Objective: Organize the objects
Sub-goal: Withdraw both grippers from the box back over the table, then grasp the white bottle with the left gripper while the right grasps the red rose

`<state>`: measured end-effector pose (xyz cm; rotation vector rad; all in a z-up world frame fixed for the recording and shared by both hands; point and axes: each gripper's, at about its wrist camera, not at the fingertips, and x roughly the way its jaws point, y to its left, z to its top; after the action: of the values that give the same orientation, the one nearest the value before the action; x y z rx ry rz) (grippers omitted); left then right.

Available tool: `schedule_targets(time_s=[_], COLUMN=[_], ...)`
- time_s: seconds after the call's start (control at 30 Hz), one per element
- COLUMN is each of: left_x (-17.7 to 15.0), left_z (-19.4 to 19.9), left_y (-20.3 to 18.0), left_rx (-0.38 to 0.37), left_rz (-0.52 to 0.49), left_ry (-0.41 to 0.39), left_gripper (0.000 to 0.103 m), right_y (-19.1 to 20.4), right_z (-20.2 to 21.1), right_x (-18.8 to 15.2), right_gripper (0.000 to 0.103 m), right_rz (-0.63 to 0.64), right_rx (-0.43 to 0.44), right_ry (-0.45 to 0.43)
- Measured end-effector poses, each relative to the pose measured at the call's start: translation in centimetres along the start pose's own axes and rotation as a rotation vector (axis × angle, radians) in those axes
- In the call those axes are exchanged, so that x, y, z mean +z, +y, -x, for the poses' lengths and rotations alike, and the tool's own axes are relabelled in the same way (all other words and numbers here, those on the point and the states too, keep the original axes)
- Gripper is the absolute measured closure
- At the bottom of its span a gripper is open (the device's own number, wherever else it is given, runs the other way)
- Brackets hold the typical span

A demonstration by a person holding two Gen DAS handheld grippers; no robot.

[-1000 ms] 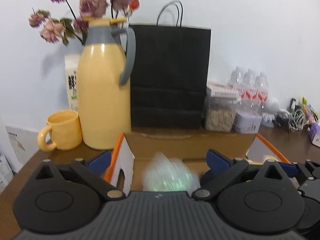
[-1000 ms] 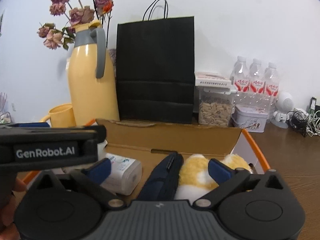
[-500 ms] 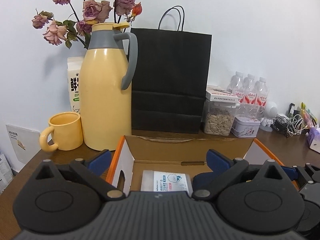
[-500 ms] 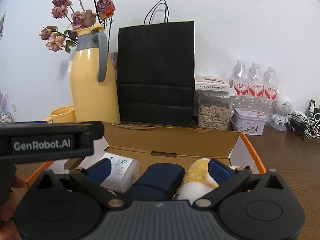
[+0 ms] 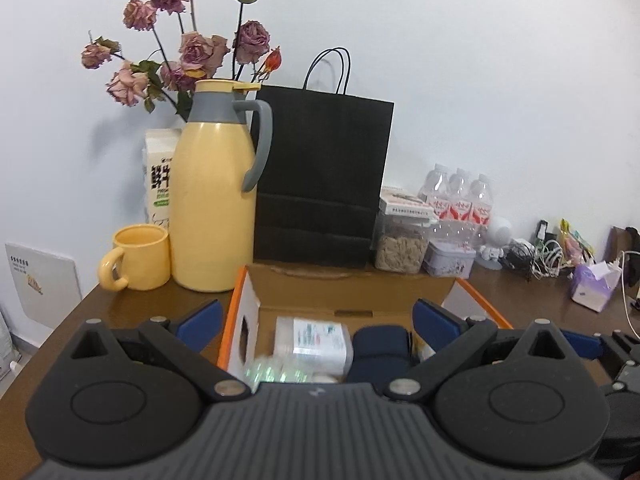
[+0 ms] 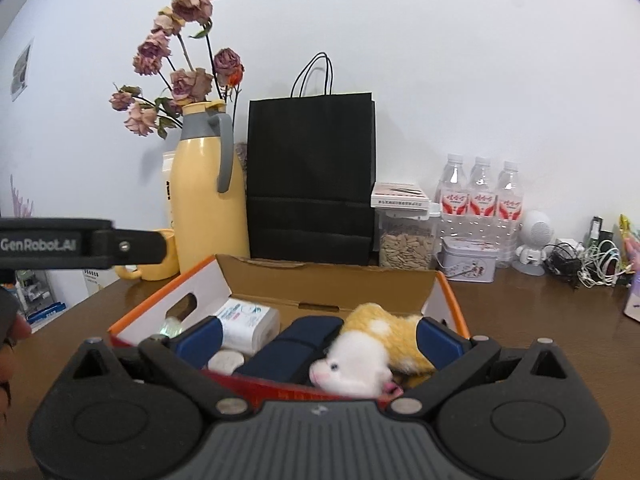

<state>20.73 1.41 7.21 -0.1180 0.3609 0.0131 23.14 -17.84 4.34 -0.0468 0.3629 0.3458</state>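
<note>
We hold both grippers above the near edge of the box (image 6: 332,280); the left gripper (image 5: 316,322) has its tongs wide apart and grips nothing; the right gripper (image 6: 318,330) is likewise spread and empty. Inside the box lie a white pack (image 6: 248,322), a navy pouch (image 6: 294,346) beside it, and a plush toy (image 6: 376,350) at the right end; we judge the sorting nearly done, since these already sit in the box and the table (image 6: 540,320) around it shows nothing loose waiting near us. What remains, if anything, we cannot tell. A greenish blurred thing (image 5: 274,372) at the box's near left corner is too smeared to name; a small round white item (image 6: 226,360) by the pack is half hidden behind the right gripper's finger; the box's near wall and floor are mostly covered by the gripper bodies.
</note>
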Motion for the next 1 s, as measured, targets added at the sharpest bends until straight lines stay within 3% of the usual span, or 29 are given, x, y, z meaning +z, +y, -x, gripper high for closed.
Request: schedule_targets(time_s=[0.5, 0.73, 0.8, 0.87, 0.93, 1.0], left_x=[-7.1, -8.5, -8.6, -8.6, -8.7, -8.7], left_z=[5.1, 6.2, 6.5, 6.8, 7.0, 7.2], left_y=[2.8, 3.7, 4.0, 4.3, 4.6, 4.8], left_rx=[0.084, 0.108, 0.114, 0.120, 0.126, 0.127], left_rz=[-0.044, -0.034, -0.029, -0.022, -0.016, -0.010], left_ry=[0.172, 0.200, 0.199, 0.198, 0.199, 0.199], left_gripper=[0.000, 0.000, 0.000, 0.000, 0.000, 0.000], right_y=[0.3, 3.5, 4.3, 4.8, 5.2, 5.3], right_z=[5.4, 4.1, 3.0, 1.6, 0.3, -0.7], right_x=[-6.4, -6.4, -6.1, -5.9, -6.0, -6.3], right_gripper=[0.000, 0.001, 0.006, 0.023, 0.031, 0.047], right_rz=[0.020, 0.160, 0.196, 0.214, 0.219, 0.214], right_rx=[0.042, 0.123, 0.134, 0.137, 0.143, 0.144], right_ry=[0.123, 0.148, 0.159, 0.184, 0.212, 0.238])
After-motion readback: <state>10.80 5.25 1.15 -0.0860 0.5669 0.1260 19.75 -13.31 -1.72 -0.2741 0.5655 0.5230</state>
